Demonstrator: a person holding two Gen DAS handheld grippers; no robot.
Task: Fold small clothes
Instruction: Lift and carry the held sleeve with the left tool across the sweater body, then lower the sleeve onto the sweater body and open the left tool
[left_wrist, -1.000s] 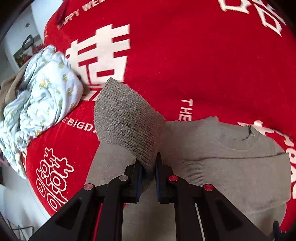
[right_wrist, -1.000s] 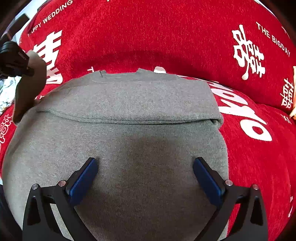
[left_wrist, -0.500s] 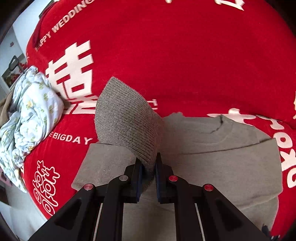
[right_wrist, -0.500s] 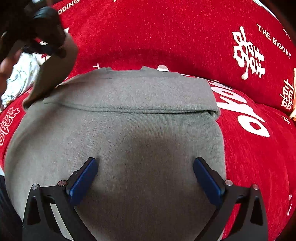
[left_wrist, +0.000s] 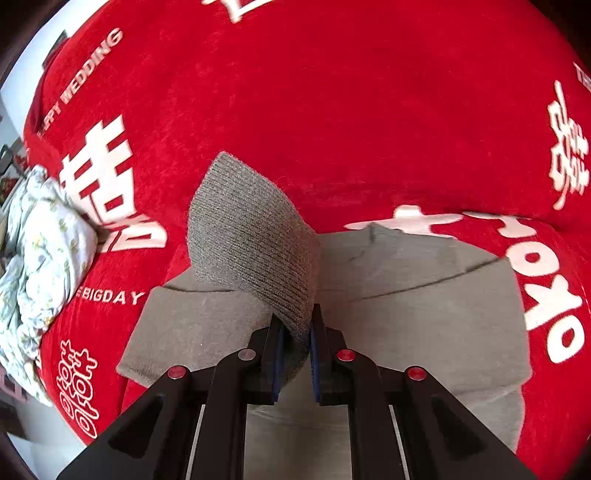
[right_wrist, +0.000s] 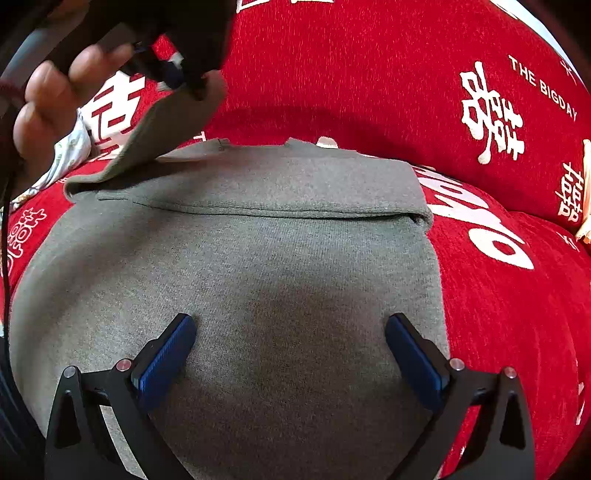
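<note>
Grey knit: a small sweater (right_wrist: 258, 280) lies flat on a red cover, neckline away from the cameras, its top part folded over in a band.
Red cover (left_wrist: 332, 110): plush fabric printed with white characters and English words, spread under the sweater.
Left claw (left_wrist: 295, 332): closed tight on the ribbed cuff of the sleeve (left_wrist: 251, 243), holding it lifted above the sweater's left shoulder.
Person's hand (right_wrist: 48, 107): grips the left claw's handle, seen at the upper left of the right wrist view.
Right claw (right_wrist: 290, 350): open wide, blue pads apart, empty, just above the sweater's body.
Floral cloth (left_wrist: 33, 258): a crumpled pale bundle at the left edge, apart from the sweater.
</note>
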